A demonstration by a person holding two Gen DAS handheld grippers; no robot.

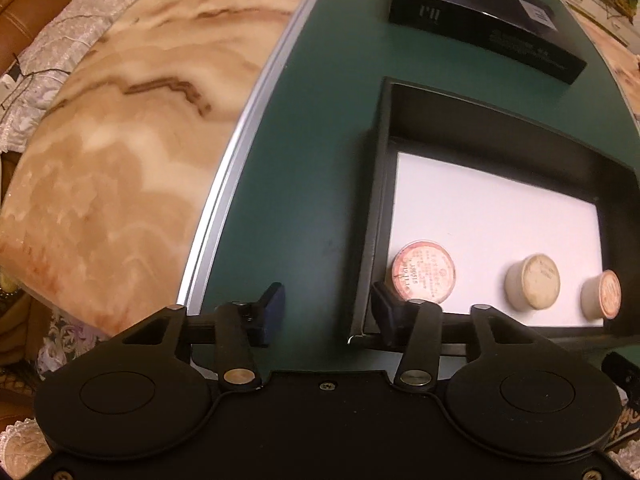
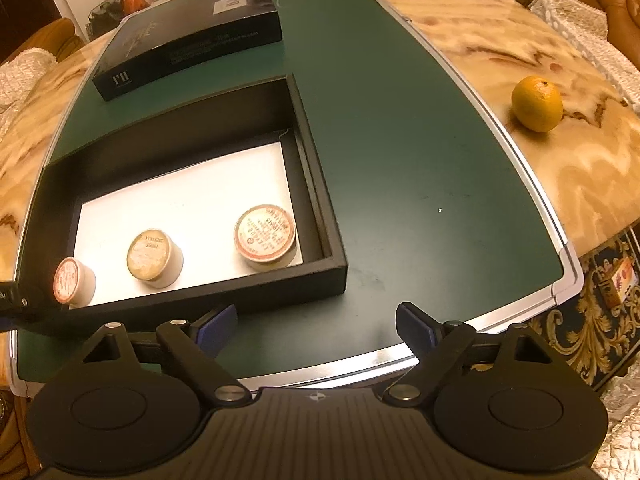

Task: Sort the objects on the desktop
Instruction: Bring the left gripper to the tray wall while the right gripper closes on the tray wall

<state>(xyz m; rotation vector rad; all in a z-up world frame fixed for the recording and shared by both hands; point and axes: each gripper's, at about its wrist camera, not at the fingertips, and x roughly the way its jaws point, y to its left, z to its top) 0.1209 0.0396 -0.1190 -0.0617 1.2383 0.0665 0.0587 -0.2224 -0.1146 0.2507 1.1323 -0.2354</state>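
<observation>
The black tray (image 1: 384,200) is the landmark here. Its near wall is mostly hidden behind the left gripper's linkage, and the picture's right edge clips its far corner. Inside it, print on the three round tins' lids (image 2: 265,232) is too small to read. Same for the long black box (image 2: 188,46) behind it.

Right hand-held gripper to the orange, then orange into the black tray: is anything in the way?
Nothing visible blocks the right hand-held gripper from the orange. Between them are only bare green mat, its silver edge strip and marble table. Going to the black tray, only the tray's own side wall needs clearing.
</observation>
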